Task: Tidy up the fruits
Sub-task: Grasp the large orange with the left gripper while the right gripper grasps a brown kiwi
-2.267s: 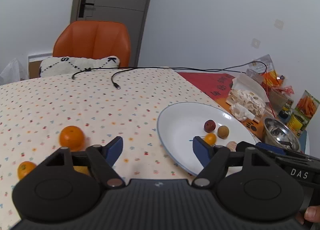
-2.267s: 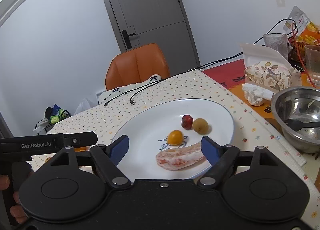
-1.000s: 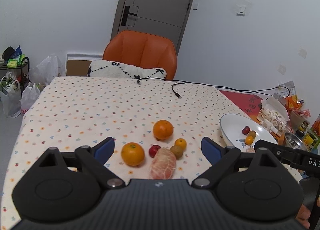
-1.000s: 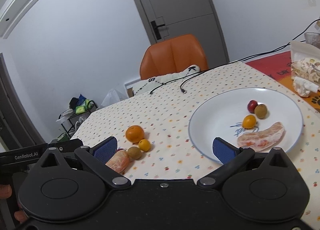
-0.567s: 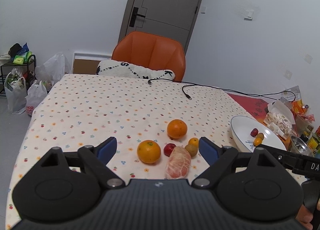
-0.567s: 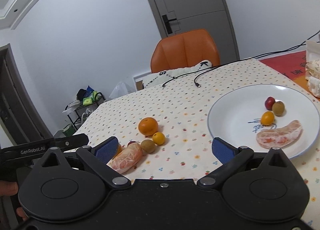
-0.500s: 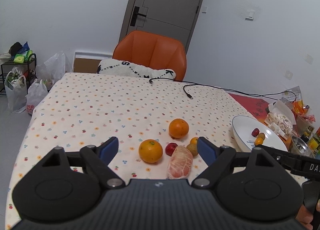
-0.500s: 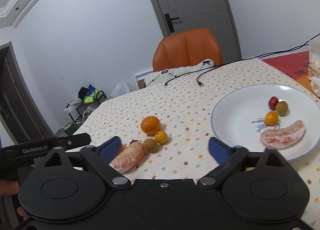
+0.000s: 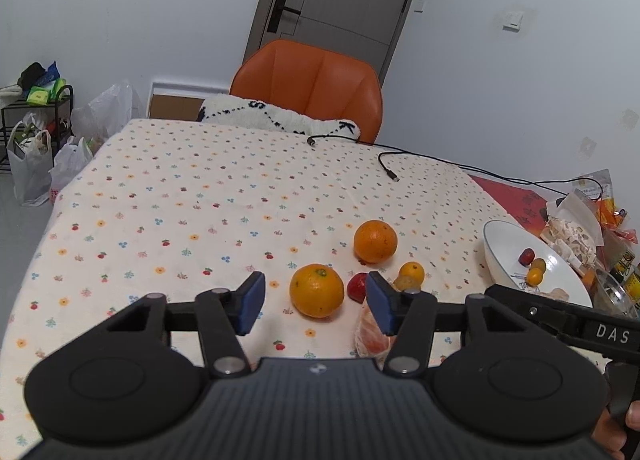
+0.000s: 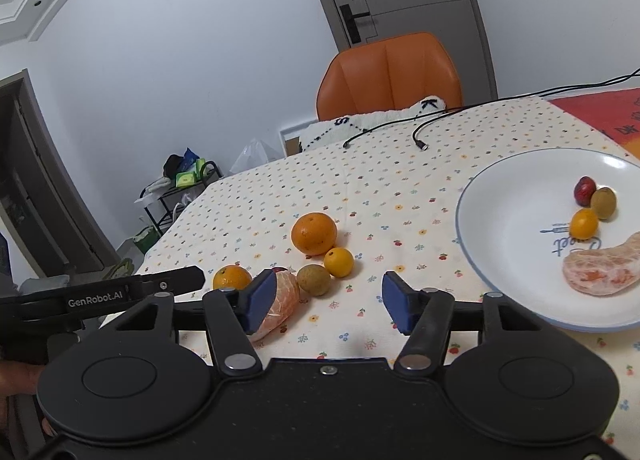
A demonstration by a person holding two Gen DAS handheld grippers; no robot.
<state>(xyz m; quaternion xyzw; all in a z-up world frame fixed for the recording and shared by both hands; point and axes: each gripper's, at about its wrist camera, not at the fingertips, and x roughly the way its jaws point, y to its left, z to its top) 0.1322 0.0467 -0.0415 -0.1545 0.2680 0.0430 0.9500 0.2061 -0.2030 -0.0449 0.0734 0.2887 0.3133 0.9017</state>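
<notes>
Hovering above the table [image 9: 168,196], both grippers, left [image 9: 314,302] and right [image 10: 328,302], gaped empty near an orange [image 9: 316,290] and plate [image 10: 504,196].

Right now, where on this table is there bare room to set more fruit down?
The plate is bare on its left half; its fruit sits along the right. The tablecloth lies open between the near orange and the cushion. It is crowded around the peeled segment, where six fruits cluster.
</notes>
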